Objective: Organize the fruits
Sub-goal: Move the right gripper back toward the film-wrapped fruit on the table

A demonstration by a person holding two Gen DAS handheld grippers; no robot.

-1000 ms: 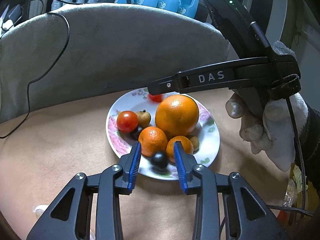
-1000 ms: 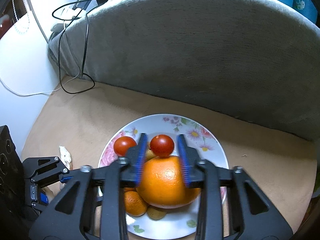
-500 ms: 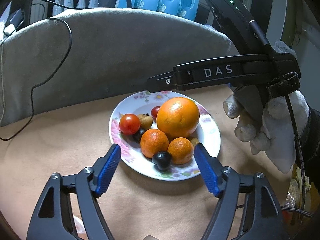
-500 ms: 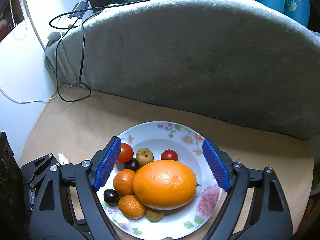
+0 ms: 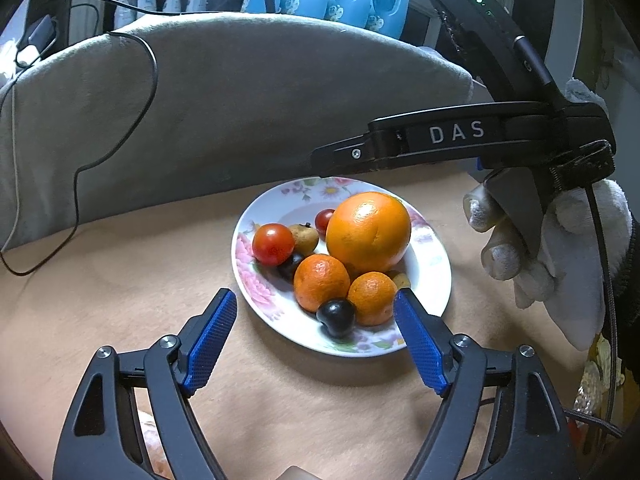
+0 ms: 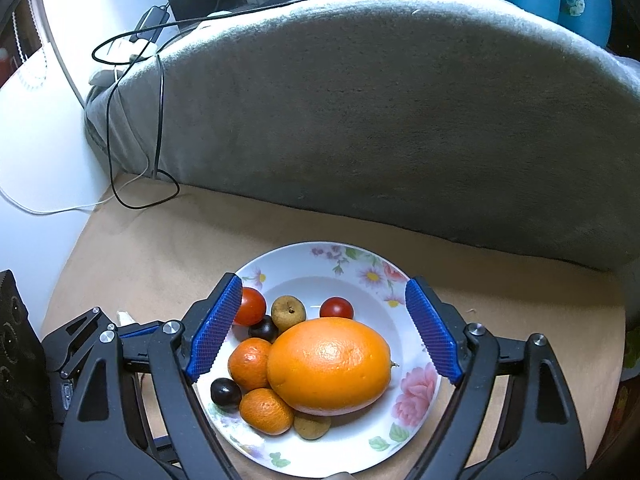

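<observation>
Fruit piled on plate (image 6: 404, 432), both grippers empty.
Left gripper (image 5: 316, 322) fingers opening wide, nothing between; right gripper (image 6: 320, 316) wide above orange (image 6: 329, 365).

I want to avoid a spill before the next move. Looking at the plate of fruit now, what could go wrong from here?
1. The big orange leans on the small round fruits; a nudge could send a cherry tomato or dark plum rolling off the plate.
2. The left tool, its jaws opening, has one finger over the plate rim; it might tip the plate.
3. The plate lies on soft cloth, perhaps unsteady.
</observation>
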